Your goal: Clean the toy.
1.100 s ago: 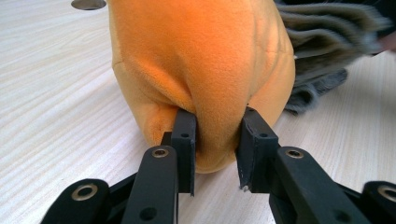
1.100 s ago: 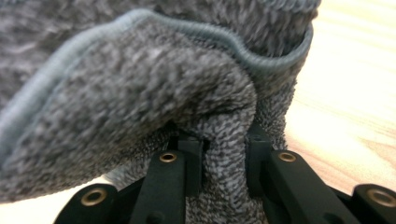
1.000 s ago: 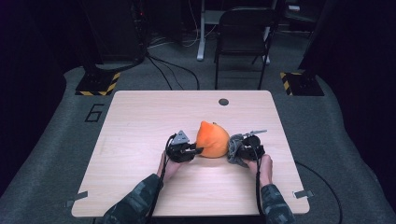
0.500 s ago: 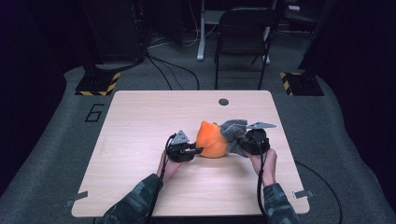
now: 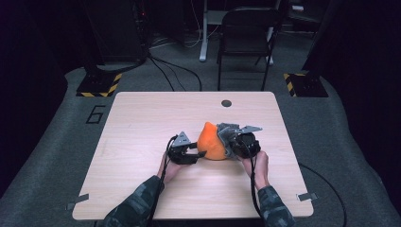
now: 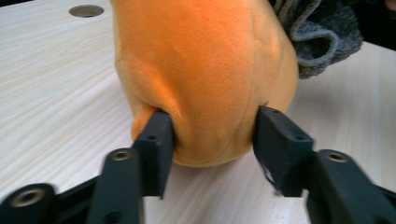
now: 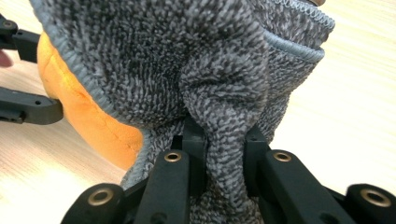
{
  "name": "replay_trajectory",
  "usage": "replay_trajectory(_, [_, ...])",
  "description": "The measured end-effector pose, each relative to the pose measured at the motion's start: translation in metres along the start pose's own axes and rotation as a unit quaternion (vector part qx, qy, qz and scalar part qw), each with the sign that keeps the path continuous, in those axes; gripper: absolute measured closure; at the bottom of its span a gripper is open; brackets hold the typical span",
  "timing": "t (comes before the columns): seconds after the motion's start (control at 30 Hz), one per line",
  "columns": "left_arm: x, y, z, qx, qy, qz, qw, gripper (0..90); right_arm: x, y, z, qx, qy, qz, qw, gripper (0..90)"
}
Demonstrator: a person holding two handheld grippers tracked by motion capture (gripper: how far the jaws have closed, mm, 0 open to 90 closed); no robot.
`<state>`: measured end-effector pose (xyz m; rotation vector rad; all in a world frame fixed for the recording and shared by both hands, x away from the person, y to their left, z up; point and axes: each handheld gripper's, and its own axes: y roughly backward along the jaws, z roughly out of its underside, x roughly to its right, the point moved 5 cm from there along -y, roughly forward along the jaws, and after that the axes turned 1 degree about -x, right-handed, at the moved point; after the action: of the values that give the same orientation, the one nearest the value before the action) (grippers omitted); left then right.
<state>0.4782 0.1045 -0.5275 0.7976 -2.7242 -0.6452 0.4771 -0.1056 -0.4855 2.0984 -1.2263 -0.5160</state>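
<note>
An orange plush thing (image 5: pixel 211 142) sits mid-table, seen close in the left gripper view (image 6: pixel 205 70). My left gripper (image 5: pixel 201 153) is at its left end. Its jaws have just been opening and now stand apart, with the plush's bulging end between them (image 6: pixel 212 135), resting lightly against the pads. My right gripper (image 5: pixel 228 142) is at the plush's right side, shut on a fold of grey terry cloth (image 7: pixel 187 60). The cloth (image 5: pixel 226 128) is lifted and drapes against the orange plush (image 7: pixel 88 116).
The light wooden table (image 5: pixel 142 123) has a round cable hole (image 5: pixel 226 103) near its far edge. A black chair (image 5: pixel 248 28) stands beyond the table on the dark floor. Both of the person's sleeved forearms come in from the near edge.
The right gripper has risen and drawn the grey cloth up against the plush. The left gripper's jaws have widened while the hand kept its place.
</note>
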Motion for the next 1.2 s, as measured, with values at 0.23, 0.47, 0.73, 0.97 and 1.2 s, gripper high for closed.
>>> replay_trajectory(0.23, [-0.004,0.005,0.003,-0.014,-0.055,-0.039,0.9976,26.3,0.003,-0.002,-0.001,0.002,0.004,-0.001,1.0000,77.5])
replay_trajectory(0.47, [-0.006,0.000,0.007,-0.023,-0.103,-0.055,0.9929,19.9,0.004,-0.002,-0.001,0.001,0.000,-0.002,1.0000,77.5])
replay_trajectory(0.73, [-0.006,-0.015,0.009,-0.029,-0.140,-0.049,0.9885,17.4,0.008,-0.004,0.000,-0.002,-0.003,-0.005,1.0000,77.5])
replay_trajectory(0.97, [-0.004,-0.016,0.007,-0.018,-0.183,-0.053,0.9816,24.5,0.010,-0.005,0.000,-0.003,-0.006,-0.004,1.0000,77.5])
replay_trajectory(1.2, [-0.002,-0.018,0.009,-0.005,-0.193,-0.051,0.9798,49.5,0.009,-0.006,0.001,0.002,-0.010,-0.008,0.9999,77.4])
